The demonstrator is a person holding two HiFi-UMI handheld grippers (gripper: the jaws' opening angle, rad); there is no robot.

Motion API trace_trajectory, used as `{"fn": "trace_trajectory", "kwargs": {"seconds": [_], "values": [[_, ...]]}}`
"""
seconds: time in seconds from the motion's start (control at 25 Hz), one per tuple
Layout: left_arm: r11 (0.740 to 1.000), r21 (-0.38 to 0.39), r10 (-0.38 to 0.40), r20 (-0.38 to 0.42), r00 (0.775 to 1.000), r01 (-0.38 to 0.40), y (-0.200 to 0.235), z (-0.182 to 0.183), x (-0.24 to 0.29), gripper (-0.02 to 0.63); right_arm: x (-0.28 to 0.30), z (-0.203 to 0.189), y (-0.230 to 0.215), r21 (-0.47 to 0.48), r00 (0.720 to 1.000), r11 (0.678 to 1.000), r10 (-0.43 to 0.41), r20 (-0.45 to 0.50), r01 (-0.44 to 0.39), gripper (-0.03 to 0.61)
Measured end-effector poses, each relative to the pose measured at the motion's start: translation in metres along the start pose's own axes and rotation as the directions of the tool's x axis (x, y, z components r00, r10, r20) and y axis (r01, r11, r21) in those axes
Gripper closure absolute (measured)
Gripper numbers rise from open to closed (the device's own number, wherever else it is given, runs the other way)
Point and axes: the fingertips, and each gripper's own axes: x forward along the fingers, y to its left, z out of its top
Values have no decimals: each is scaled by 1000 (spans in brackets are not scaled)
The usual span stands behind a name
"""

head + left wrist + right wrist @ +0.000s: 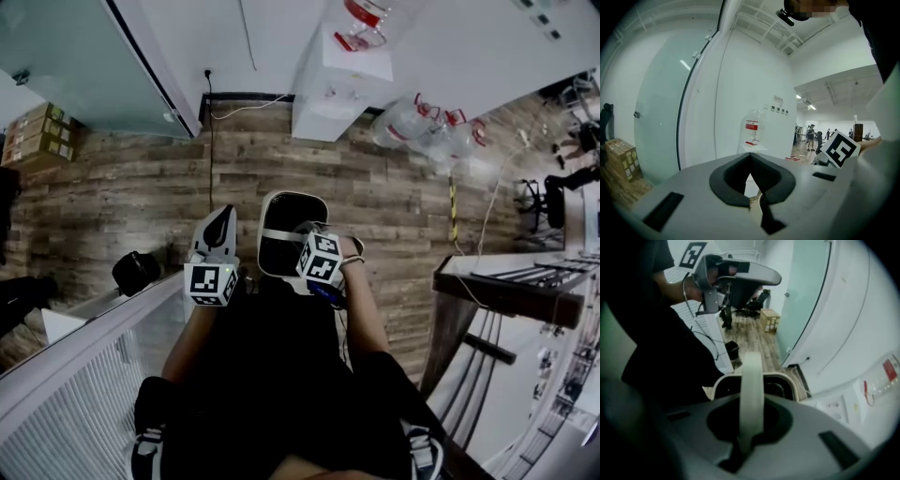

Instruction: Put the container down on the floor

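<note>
container [291, 197] hangs just above the wooden floor [122, 197] by its handle [752, 394], on which the right gripper [751, 427] is clamped, ready for lowering. left gripper [750, 161] waits alongside, closed on nothing.

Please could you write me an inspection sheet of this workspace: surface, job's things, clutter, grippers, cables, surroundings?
Surface: brown wood-plank floor.
Job's things: white plastic container, held by its band handle; contact with the floor cannot be told.
Clutter: clear water bottles by the wall; brown cardboard boxes.
Grippers: right hand-held gripper shut on the container's handle; left hand-held gripper shut, nothing between its jaws.
Cables: thin black cable running from a wall socket.
Surroundings: white water dispenser; frosted glass door.
</note>
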Motion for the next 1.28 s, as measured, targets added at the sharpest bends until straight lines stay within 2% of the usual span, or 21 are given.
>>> {"fn": "trace_trajectory", "kwargs": {"seconds": [0.28, 0.52, 0.96, 1.28], "values": [[999, 11, 39, 3, 999, -39, -26, -2, 9, 588, 6, -23, -17, -29, 1000, 1000, 9, 28, -8, 546], [998, 18, 62, -11, 998, -62, -26, -1, 13, 588, 11, -28, -31, -37, 999, 999, 22, 24, -21, 546], [999, -21, 23, -21, 1000, -23, 26, -3, 98, 588, 34, -23, -98, -16, 1000, 1000, 18, -19, -19, 546], [999, -39, -21, -37, 999, 20, 96, 18, 187, 588, 57, 9, -179, 16, 999, 1000, 21, -30, -20, 546]]}}
